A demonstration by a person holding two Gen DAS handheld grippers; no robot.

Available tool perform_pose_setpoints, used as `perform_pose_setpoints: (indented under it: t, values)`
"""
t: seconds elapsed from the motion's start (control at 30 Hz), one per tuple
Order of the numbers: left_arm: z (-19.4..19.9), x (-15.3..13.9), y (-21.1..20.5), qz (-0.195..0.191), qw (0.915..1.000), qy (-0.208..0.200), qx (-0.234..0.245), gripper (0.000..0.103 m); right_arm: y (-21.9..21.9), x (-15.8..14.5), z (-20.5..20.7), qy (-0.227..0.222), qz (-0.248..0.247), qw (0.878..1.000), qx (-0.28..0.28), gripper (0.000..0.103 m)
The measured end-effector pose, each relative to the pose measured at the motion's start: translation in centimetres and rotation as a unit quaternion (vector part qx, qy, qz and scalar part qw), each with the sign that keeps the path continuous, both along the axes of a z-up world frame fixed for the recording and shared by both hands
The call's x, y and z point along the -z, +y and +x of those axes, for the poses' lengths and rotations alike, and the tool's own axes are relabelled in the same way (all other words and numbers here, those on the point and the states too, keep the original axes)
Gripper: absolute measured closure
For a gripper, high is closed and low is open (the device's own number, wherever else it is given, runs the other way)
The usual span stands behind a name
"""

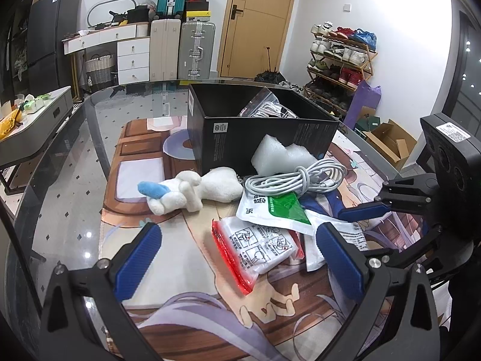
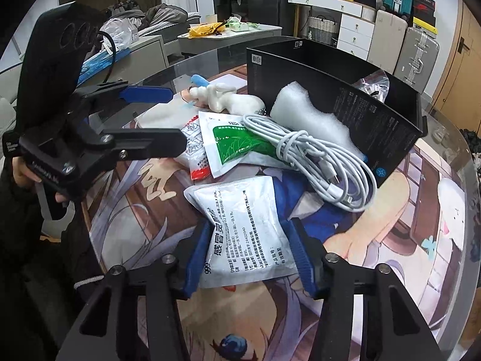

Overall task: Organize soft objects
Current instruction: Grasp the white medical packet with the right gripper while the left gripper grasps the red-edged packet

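Right gripper (image 2: pixel 245 252) pinched the white sachet (image 2: pixel 246 231) by its sides, long axis running away toward the black box (image 2: pixel 375 126). Left gripper (image 1: pixel 240 258) spread, empty.

My pads (image 2: pixel 197 258): ribbed blue rubber on matt black plastic arms. White crinkly glossy foil sachet (image 2: pixel 246 228) between them. Matt black cardboard box (image 2: pixel 375 114), coarse white foam block (image 2: pixel 303 114), fuzzy white plush toy (image 1: pixel 195 191), glossy glass tabletop (image 1: pixel 69 186).
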State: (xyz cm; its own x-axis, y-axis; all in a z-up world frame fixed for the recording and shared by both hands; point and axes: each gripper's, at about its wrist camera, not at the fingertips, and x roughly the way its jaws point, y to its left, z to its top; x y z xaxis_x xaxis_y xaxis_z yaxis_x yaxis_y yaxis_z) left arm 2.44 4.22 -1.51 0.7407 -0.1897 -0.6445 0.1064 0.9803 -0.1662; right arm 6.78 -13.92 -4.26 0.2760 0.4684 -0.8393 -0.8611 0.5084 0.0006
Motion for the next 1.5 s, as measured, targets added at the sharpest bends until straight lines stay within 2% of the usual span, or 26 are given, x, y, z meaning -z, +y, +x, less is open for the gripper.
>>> perform_pose_setpoints:
  t: [0.43, 0.5, 0.7, 0.93, 1.0, 1.03, 1.1, 1.13, 1.3, 1.5]
  values:
    - [0.1, 0.6, -0.4, 0.012, 0.9998, 0.012, 0.007, 0.0, -2.8, -0.6, -1.7, -0.002, 0.02, 1.0, 0.007, 0.06]
    - [0.4, 0.7, -0.8, 0.021, 0.9995, 0.021, 0.012, 0.0, -3.4, -1.2, -1.7, -0.005, 0.028, 1.0, 0.012, 0.066]
    - [1.2, 1.3, -2.3, 0.059, 0.9962, 0.059, 0.028, 0.0, -4.4, -1.4, -1.7, -0.008, 0.026, 0.999, 0.018, 0.068]
    - [2.0, 1.7, -2.3, 0.064, 0.9939, 0.085, 0.028, 0.002, -4.1, -1.6, -1.4, -0.008, 0.027, 0.999, 0.02, 0.068]
    - [2.2, 1.8, -2.3, 0.066, 0.9933, 0.091, 0.028, 0.015, -4.1, -1.6, -1.2, -0.008, 0.028, 0.999, 0.021, 0.068]
    - [2.3, 1.9, -2.3, 0.069, 0.993, 0.091, 0.028, 0.016, -4.1, -1.6, -1.2, -0.007, 0.028, 0.999, 0.021, 0.068]
    - [2.0, 1.7, -2.4, 0.075, 0.9932, 0.083, 0.032, 0.034, -4.1, -1.6, -1.2, -0.007, 0.029, 0.999, 0.021, 0.068]
    - [1.9, 1.6, -2.5, 0.079, 0.9932, 0.08, 0.033, 0.04, -4.0, -1.6, -1.2, -0.006, 0.029, 0.999, 0.02, 0.068]
    - [1.5, 1.3, -2.2, 0.071, 0.9942, 0.073, 0.036, 0.05, -4.0, -1.5, -1.3, -0.006, 0.028, 0.999, 0.016, 0.068]
    - [1.0, 0.7, -2.5, 0.077, 0.9946, 0.061, 0.034, 0.052, -4.2, -1.6, -1.3, -0.006, 0.033, 0.999, 0.017, 0.068]
